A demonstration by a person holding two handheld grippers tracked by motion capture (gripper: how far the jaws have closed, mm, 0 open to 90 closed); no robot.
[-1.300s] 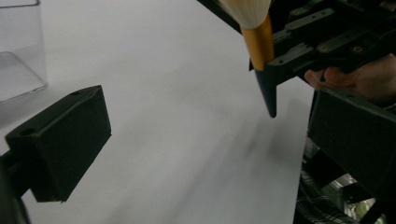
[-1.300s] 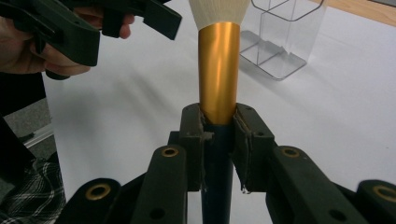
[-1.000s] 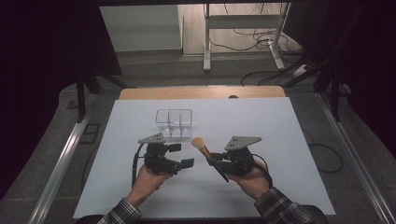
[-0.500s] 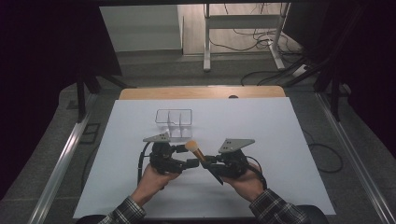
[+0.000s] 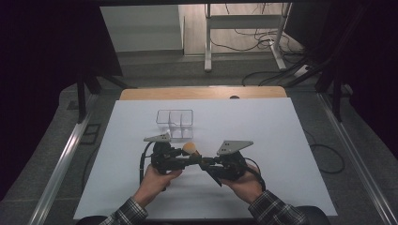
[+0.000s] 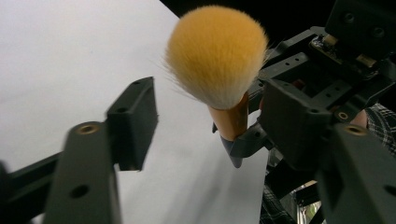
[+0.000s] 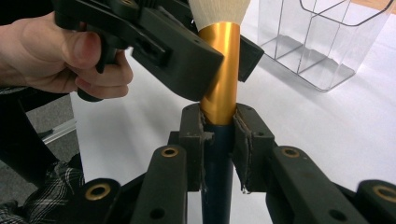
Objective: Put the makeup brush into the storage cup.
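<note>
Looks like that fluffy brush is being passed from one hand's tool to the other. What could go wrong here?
The right tool clamps the brush low on its handle, so the brush could tip. The left tool has just been closing around the gold part but looks not yet tight; letting go early might drop the brush onto the table. Closing too high could crush the bristles.

Both grippers are black, with angular jaws that carry brass-coloured screw inserts. The left gripper (image 5: pixel 180 157) and the right gripper (image 5: pixel 206 165) each have a grey three-cornered plate on top and a black cable. The person wears plaid sleeves (image 5: pixel 277 212).
</note>
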